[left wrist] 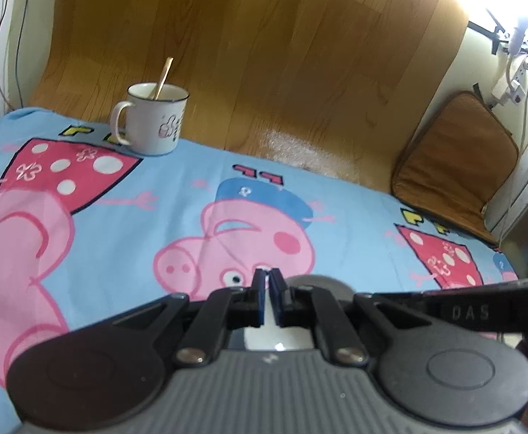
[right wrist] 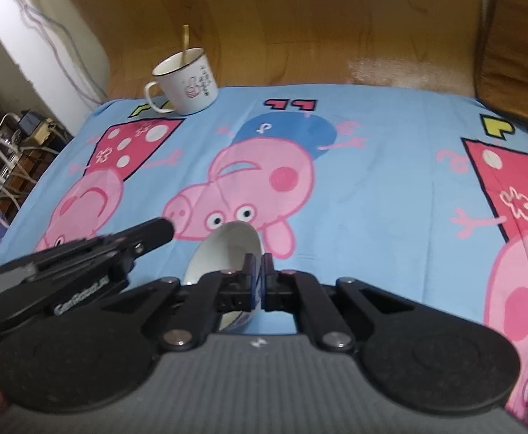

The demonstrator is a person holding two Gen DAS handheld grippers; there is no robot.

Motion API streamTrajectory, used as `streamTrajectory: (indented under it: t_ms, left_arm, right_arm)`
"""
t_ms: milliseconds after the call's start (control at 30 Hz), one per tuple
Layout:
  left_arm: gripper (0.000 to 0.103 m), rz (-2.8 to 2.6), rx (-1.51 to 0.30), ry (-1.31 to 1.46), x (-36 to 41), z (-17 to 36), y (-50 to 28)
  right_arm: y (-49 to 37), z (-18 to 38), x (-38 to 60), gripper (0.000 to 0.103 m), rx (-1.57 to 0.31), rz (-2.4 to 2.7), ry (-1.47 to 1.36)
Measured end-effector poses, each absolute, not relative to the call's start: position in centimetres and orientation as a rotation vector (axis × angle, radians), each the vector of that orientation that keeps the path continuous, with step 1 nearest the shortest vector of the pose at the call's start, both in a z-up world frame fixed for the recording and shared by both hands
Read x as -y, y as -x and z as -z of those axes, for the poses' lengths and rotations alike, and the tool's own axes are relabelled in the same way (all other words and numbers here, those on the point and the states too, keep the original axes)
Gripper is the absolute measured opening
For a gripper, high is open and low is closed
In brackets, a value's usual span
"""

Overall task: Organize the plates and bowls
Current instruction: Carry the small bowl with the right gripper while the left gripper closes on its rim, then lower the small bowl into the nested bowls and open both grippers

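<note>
Right gripper (right wrist: 257, 264) jaws clamped on bowl (right wrist: 227, 253) rim

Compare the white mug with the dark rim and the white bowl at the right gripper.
The white mug with the dark rim stands upright on the blue cartoon cloth; the white bowl is tilted, its rim pinched in the right gripper.
The mug has a handle; the bowl has none.
The mug holds a pale stick; the bowl looks empty.
Both are white inside.
</note>
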State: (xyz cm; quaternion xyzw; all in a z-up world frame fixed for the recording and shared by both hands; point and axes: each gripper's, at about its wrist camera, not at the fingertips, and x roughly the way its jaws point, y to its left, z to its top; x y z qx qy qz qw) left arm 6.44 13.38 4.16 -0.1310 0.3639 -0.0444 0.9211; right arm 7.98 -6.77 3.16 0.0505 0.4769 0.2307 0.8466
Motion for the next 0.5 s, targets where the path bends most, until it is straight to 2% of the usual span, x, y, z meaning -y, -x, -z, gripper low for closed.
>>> streamTrajectory:
  t_ms: [33,67,200,367,433,500]
  left_arm:
    - [0.009,0.085,-0.757,0.278,-13.6,-3.9,-6.3]
    - [0.015,0.081,-0.771,0.289,-13.9,-3.7,-6.1]
    - [0.021,0.101,-0.835,0.370,-14.9,-2.5,-6.4]
    - [0.035,0.168,-0.893,0.471,-15.4,-1.4,-7.1]
    - [0.031,0.178,-0.901,0.488,-15.3,-1.1,-7.4]
    - [0.015,0.170,-0.913,0.473,-15.0,-0.7,-7.7]
  right_arm:
    - [-8.1,-3.0,6.8,0.005,-1.007,-0.478,-0.103]
    - [-8.2,-2.8,6.8,0.005,-1.007,-0.469,-0.093]
    - [-8.8,-1.9,7.2,0.009,-1.030,-0.450,-0.090]
    - [-9.3,-1.2,7.3,0.010,-1.068,-0.454,-0.107]
    - [-9.3,-0.8,7.0,0.010,-1.078,-0.456,-0.097]
    - [-9.4,-0.6,6.8,0.010,-1.084,-0.458,-0.093]
